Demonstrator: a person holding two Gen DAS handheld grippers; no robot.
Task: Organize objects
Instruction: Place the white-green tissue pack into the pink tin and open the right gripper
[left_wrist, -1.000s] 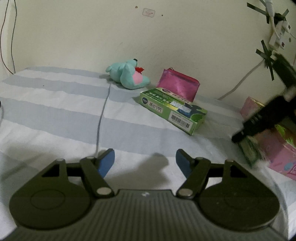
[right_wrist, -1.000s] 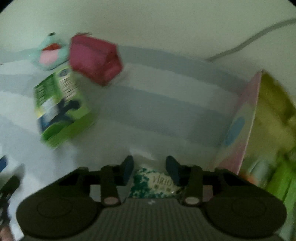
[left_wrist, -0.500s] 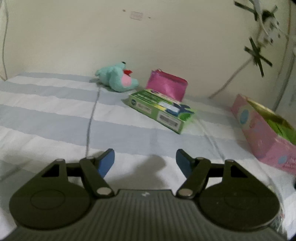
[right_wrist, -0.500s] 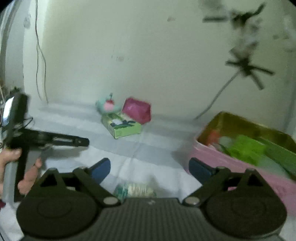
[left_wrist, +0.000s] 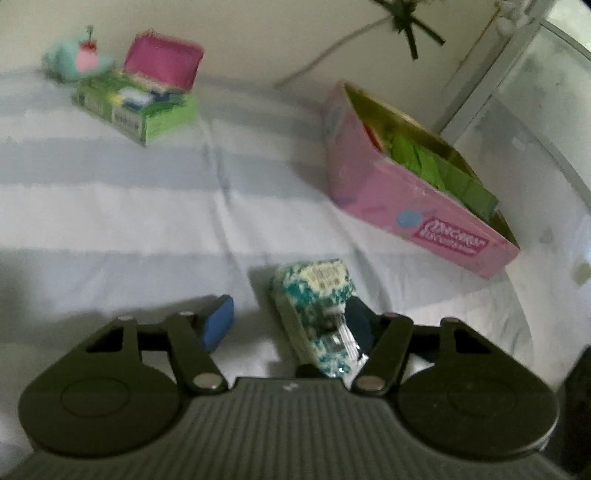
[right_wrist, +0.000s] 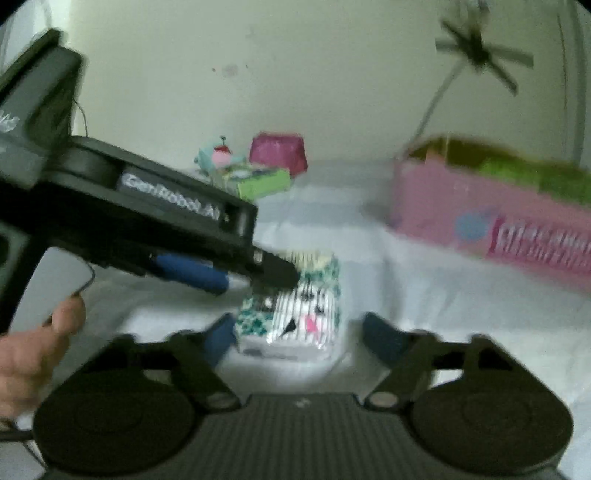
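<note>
A: Where's the small crinkly white-and-teal foil snack packet (left_wrist: 317, 314)?

B: On the white bed sheet with pale grey-blue stripes (left_wrist: 110, 206), between the fingers of both grippers. The left gripper (left_wrist: 291, 325) has it beside its right blue pad, with a clear gap to the left pad; the jaws are closing but not pressing it from both sides.

A: And the right gripper (right_wrist: 299, 332)?

B: Its jaws are closing too, with the same packet (right_wrist: 295, 314) lying between them. The left pad sits just beside the packet's edge, the right pad stands apart from it. So spread, not pinching.

A: How do the two grippers sit to each other?

B: In the right wrist view the left gripper (right_wrist: 255, 277) reaches in from the left, tips over the packet's far end, with a person's hand (right_wrist: 33, 350) on its handle at the lower left.

A: What lies beyond?

B: Ahead and to the right of the left gripper, the open pink cardboard box (left_wrist: 417, 206) with green items inside. Far ahead to its left, a green rectangular carton (left_wrist: 147, 107), a magenta fabric pouch (left_wrist: 162, 66) just behind it, and a mint plush toy (left_wrist: 74, 62) next to them by the wall. It's blurred, so I can't tell whether they touch
</note>
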